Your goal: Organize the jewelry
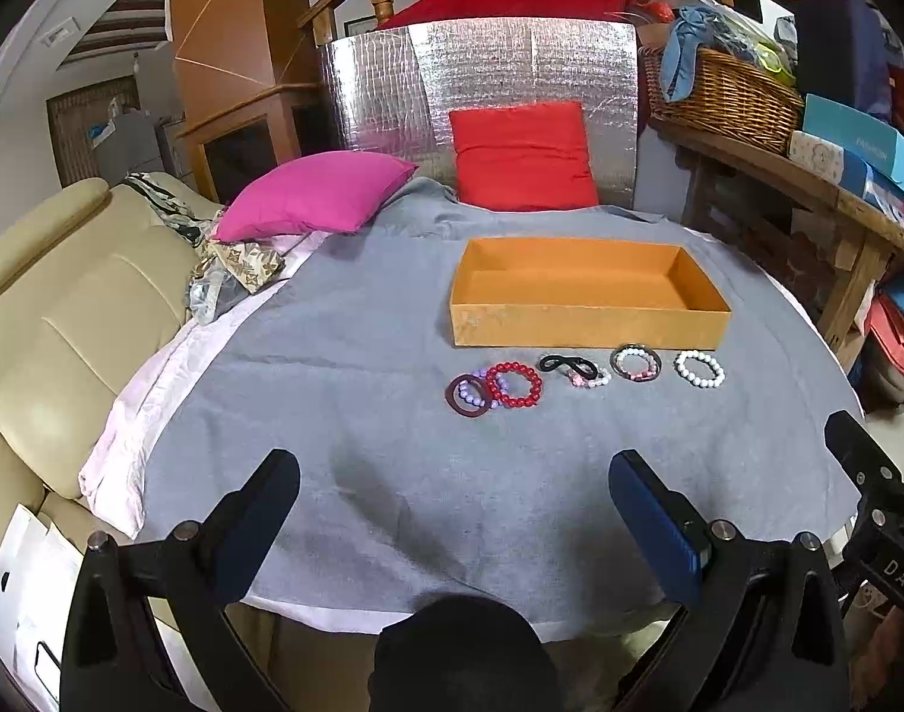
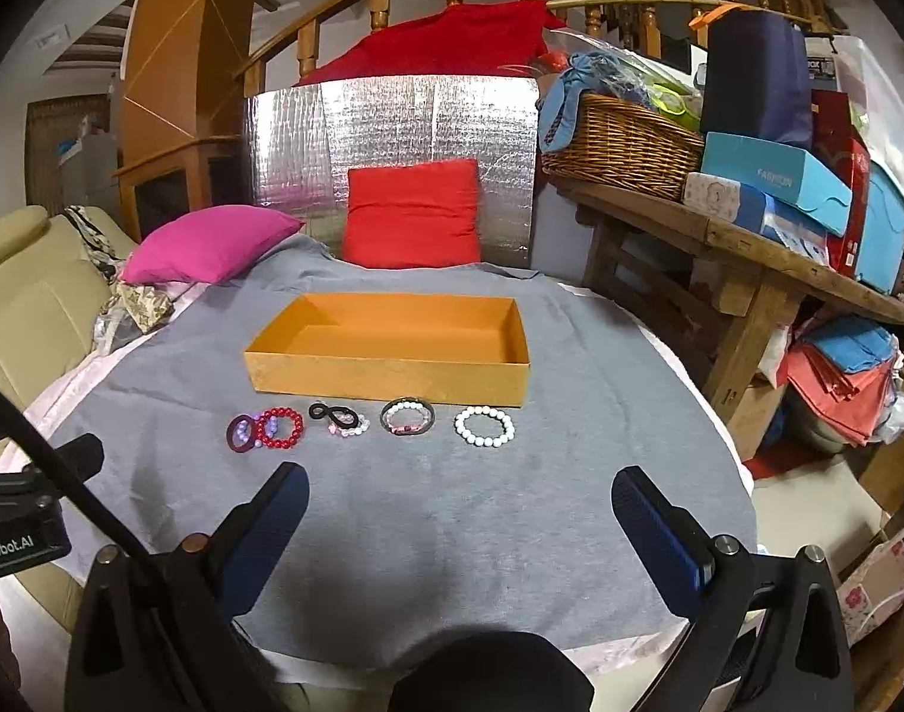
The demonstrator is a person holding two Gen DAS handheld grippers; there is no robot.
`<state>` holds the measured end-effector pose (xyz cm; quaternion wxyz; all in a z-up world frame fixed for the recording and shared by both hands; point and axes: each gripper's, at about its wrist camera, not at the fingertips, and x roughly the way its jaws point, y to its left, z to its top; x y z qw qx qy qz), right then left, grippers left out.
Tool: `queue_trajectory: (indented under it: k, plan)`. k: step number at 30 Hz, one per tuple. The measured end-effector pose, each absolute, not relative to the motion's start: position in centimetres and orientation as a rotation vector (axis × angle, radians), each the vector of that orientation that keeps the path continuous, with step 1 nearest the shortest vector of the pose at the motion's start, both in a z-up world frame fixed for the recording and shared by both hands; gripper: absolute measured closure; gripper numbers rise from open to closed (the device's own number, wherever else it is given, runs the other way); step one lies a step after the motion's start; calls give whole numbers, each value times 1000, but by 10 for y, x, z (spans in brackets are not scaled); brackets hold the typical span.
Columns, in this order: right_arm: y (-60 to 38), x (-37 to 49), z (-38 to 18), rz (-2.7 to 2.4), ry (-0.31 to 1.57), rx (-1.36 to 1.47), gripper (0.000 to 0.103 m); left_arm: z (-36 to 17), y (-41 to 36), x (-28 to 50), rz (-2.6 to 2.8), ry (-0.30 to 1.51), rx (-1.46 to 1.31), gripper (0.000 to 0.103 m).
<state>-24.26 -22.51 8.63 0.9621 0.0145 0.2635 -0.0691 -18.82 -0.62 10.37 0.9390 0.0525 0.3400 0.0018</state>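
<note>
An empty orange box (image 1: 588,320) (image 2: 386,382) stands on the grey cloth. Just in front of it lies a row of bracelets: a dark red ring with purple beads (image 1: 468,394) (image 2: 242,432), a red bead bracelet (image 1: 516,384) (image 2: 281,428), a black loop with pink and white beads (image 1: 573,370) (image 2: 340,419), a grey ring with beads (image 1: 636,363) (image 2: 408,416), and a white bead bracelet (image 1: 699,368) (image 2: 484,426). My left gripper (image 1: 454,489) and my right gripper (image 2: 460,504) hover open above the cloth's near part, nothing between their fingers, well short of the row.
A pink cushion (image 1: 315,196) and a red cushion (image 1: 523,157) lie at the back before a silver panel (image 1: 481,83). A beige sofa (image 1: 66,320) is at left. A wooden bench (image 2: 736,249) with a wicker basket (image 2: 624,142) and boxes stands at right.
</note>
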Motion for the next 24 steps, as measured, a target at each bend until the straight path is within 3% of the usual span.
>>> queue_trajectory:
  k: [24]
  plan:
    - [-229,-242,86,-140,527,42,0,102,-10,-184,20,708,121,0]
